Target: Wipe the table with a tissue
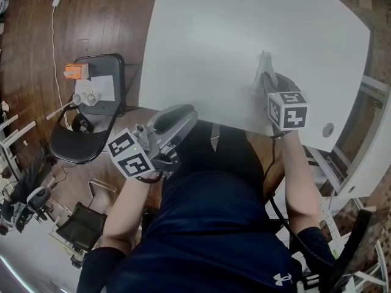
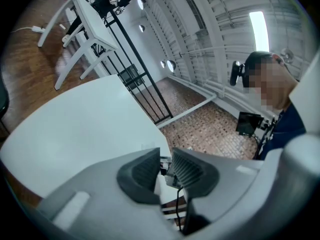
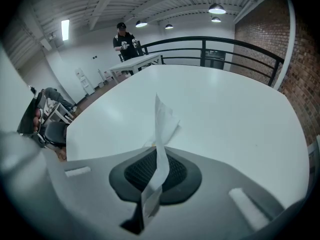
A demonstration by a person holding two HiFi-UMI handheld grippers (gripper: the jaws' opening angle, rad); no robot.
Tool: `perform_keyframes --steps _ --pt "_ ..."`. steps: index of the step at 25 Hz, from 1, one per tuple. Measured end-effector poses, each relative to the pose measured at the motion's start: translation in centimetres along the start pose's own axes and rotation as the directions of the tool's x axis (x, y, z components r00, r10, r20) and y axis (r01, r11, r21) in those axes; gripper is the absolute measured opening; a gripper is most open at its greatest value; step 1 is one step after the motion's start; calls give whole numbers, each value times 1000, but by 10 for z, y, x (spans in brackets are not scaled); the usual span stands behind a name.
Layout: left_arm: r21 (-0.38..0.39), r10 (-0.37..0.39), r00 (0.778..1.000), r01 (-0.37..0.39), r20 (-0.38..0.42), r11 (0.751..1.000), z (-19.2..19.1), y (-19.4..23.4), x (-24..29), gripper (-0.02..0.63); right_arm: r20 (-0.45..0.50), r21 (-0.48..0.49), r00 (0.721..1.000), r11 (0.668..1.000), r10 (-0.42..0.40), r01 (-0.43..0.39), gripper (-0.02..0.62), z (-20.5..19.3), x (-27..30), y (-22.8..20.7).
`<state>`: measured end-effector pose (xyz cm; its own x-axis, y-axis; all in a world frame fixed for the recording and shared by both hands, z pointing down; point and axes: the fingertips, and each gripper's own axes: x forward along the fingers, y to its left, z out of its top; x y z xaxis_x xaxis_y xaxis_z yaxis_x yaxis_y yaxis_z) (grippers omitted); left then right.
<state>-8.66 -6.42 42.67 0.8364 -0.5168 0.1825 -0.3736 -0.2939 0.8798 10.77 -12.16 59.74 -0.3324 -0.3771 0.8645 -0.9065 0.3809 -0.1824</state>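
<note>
One-handed work: clamps the thin tissue (image 3: 162, 126) edge-on in the fully closed fingers of the right gripper (image 3: 155, 176) over the white desk (image 3: 235, 119), holds the left gripper (image 2: 164, 160) part-open and empty off its near edge, and probably handles light, limp and easily torn, so best gripped bunched and pressed gently.

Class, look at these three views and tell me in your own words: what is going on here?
A person is at a white table with a hand-held gripper in each hand. The right hand-held gripper is over the tabletop, tilted down, its jaws shut on a white tissue that sticks out toward the surface; whether it touches cannot be told. The left hand-held gripper is by the table's near edge, jaws apart with nothing between them. Any wiping is the right hand's work.
</note>
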Motion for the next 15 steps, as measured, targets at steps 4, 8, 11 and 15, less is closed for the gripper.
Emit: perform_keyframes --steps 4,8,11,15 --pt "1 5 1000 -5 8 1000 1 1 -5 77 5 -8 1000 1000 22 -22 12 4 5 11" --pt "1 10 1000 -10 13 1000 2 0 -9 77 10 -21 999 999 46 -46 12 10 10 25" --pt "1 15 1000 -15 16 1000 2 -1 -11 75 14 -31 998 997 65 -65 12 14 15 33" --pt "1 20 1000 -20 22 1000 2 -1 -13 75 13 -53 996 995 88 -87 12 20 20 45"
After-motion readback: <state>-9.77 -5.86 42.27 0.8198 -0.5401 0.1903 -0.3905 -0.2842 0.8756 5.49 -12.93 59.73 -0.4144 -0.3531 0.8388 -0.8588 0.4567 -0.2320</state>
